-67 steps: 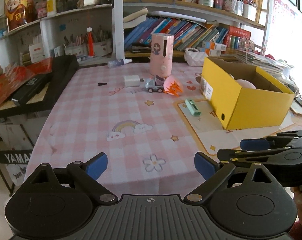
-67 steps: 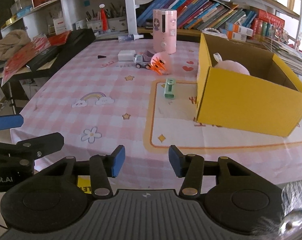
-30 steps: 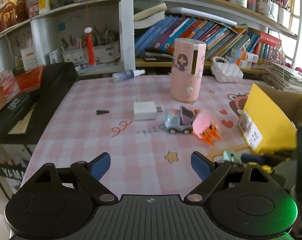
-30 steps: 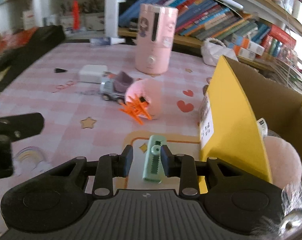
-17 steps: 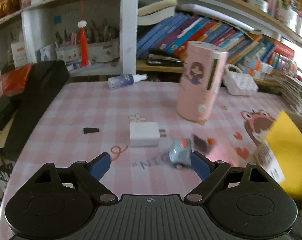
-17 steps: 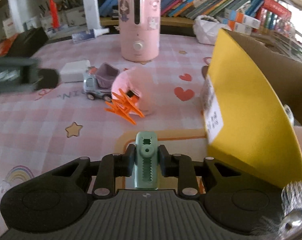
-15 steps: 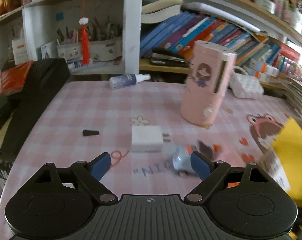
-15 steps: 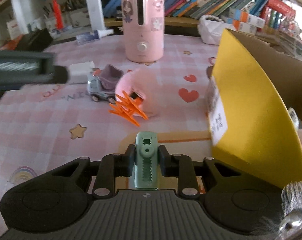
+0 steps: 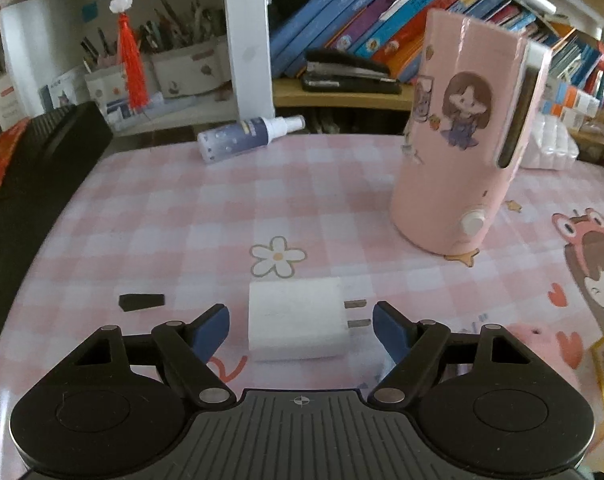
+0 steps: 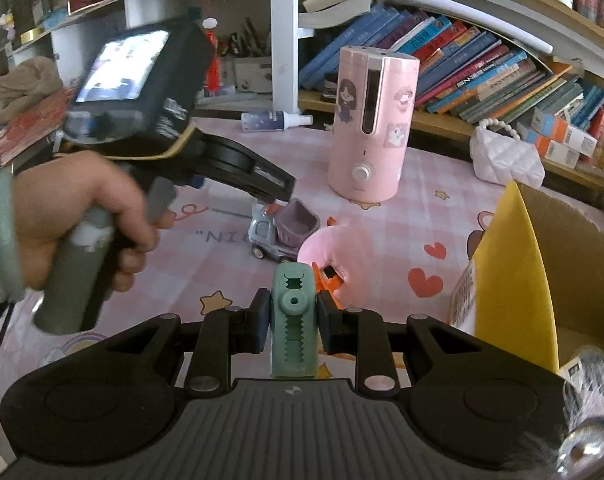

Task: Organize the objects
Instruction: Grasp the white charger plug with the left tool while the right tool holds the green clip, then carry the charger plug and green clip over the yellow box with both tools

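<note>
A white wall charger point(image 9: 298, 325) lies flat on the pink checked tablecloth, its two prongs to the right. My left gripper point(image 9: 300, 330) straddles it; the jaws are closing, with gaps left between both blue pads and the charger. In the right wrist view my right gripper point(image 10: 292, 322) is shut on a green toothed clip point(image 10: 293, 314), lifted above the table. A hand point(image 10: 72, 220) holds the left gripper's handle at the left. A toy dump truck point(image 10: 280, 234), a pink plush point(image 10: 335, 258) with orange clips and the yellow cardboard box point(image 10: 513, 280) lie ahead.
A tall pink humidifier point(image 9: 467, 144) stands to the right of the charger. A small spray bottle point(image 9: 244, 142) lies at the table's far edge, a small black wedge point(image 9: 140, 301) to the left of the charger. A black case point(image 9: 30, 184) borders the left side. Bookshelves fill the background.
My left gripper has moved forward and down over the table until the white charger sits between its narrowing jaws. My right gripper closed on the green clip and lifted it.
</note>
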Action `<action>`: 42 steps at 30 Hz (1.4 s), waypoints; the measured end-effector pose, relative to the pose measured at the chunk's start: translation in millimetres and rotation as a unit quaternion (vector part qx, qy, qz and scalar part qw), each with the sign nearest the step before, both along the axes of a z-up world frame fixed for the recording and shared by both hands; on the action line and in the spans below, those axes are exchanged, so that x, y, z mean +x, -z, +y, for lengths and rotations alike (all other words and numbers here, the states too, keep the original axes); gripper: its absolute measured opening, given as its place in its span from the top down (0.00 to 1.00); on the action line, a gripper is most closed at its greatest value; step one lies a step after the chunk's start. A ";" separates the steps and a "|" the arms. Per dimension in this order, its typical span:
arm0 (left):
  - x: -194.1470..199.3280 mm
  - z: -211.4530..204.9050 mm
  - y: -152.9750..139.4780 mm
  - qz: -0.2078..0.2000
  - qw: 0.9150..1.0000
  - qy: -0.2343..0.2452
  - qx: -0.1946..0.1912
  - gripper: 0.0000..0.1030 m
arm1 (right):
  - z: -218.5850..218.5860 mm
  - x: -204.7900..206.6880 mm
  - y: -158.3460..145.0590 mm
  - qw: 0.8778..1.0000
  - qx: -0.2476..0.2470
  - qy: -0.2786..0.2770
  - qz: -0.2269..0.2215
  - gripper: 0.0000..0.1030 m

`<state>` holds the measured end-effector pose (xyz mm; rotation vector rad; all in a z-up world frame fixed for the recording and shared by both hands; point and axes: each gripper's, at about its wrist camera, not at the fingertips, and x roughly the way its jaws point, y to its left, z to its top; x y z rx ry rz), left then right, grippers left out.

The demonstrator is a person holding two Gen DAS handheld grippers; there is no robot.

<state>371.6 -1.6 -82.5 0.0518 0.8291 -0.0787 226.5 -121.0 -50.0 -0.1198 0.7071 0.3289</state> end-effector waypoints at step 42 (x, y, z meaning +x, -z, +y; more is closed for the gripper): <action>-156.2 88.2 -43.8 0.005 0.990 -0.072 -0.123 0.37 | -3.7 -14.1 -0.4 0.999 0.016 0.011 0.037 0.78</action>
